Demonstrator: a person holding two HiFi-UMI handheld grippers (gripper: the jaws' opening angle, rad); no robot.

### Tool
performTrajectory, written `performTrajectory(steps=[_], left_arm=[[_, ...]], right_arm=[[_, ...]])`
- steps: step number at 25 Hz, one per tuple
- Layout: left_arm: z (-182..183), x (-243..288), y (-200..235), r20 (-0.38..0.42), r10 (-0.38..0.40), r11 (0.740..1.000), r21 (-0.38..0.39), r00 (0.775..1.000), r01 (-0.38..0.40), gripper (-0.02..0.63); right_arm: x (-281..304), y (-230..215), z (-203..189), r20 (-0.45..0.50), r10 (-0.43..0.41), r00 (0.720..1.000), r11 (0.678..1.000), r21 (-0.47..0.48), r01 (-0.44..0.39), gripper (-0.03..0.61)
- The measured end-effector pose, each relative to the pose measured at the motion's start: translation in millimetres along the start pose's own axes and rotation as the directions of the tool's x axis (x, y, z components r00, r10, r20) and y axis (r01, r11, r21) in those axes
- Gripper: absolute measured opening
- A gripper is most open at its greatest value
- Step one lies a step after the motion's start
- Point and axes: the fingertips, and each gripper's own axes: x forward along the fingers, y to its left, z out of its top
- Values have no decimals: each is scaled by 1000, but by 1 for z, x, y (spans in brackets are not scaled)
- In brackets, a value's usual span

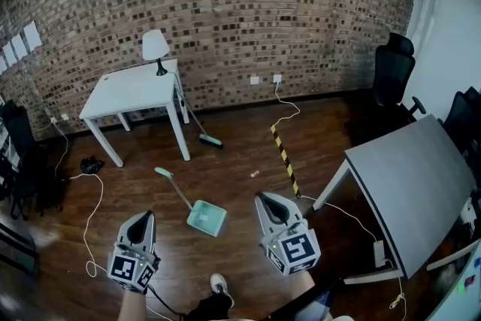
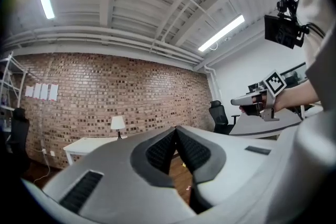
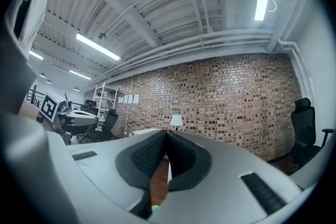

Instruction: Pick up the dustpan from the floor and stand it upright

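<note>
The teal dustpan point(image 1: 206, 217) lies flat on the wooden floor in the head view, its long handle point(image 1: 174, 188) pointing up-left towards the white table. My left gripper point(image 1: 145, 215) is low at the left of the pan, shut and empty, and apart from the pan. My right gripper point(image 1: 262, 197) is to the pan's right, also shut with nothing held. In the left gripper view the jaws point(image 2: 176, 129) meet at their tips in front of the brick wall. The right gripper view shows its jaws point(image 3: 167, 134) closed too, with a sliver of teal point(image 3: 155, 210) below them.
A white table point(image 1: 135, 90) with a lamp point(image 1: 155, 49) stands by the brick wall, a broom point(image 1: 207, 135) leaning at its leg. A grey table point(image 1: 413, 184) is at the right, with black chairs point(image 1: 392, 71) behind. Cables point(image 1: 90, 214) and a striped strip point(image 1: 284, 158) lie on the floor.
</note>
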Motion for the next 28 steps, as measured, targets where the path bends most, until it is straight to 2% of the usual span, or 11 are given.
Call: performTrajectory(steps=[6,9,14,17,23,28], left_arm=[[16,-49,-103,10,20,997,73,1000,-21,-8],[29,-77,-149,9,40,997,67,999,-41,-8],[48,-107,-206,6,35,997,70,999,-36,-8],[51,-119,-225,-10,27,997,72,1000,-26,-8],[54,-126,-236,-19,11,997,77,1000,-10,-9],[66,-128,-234,7,8,999,53,1000,-8,-9]], right_arm=[[-99,-11,6,0,49,999,995,-82,-49,-6],[-152,-8,19,13,102,995,994,-43,-101,-6],[-217,-6,29,22,131,991,991,-5,-131,-6],[-240,-6,28,14,130,991,991,0,-130,-6],[-251,-3,38,14,94,995,996,-5,-94,-8],[-253,17,52,-14,120,993,990,-70,-121,-6]])
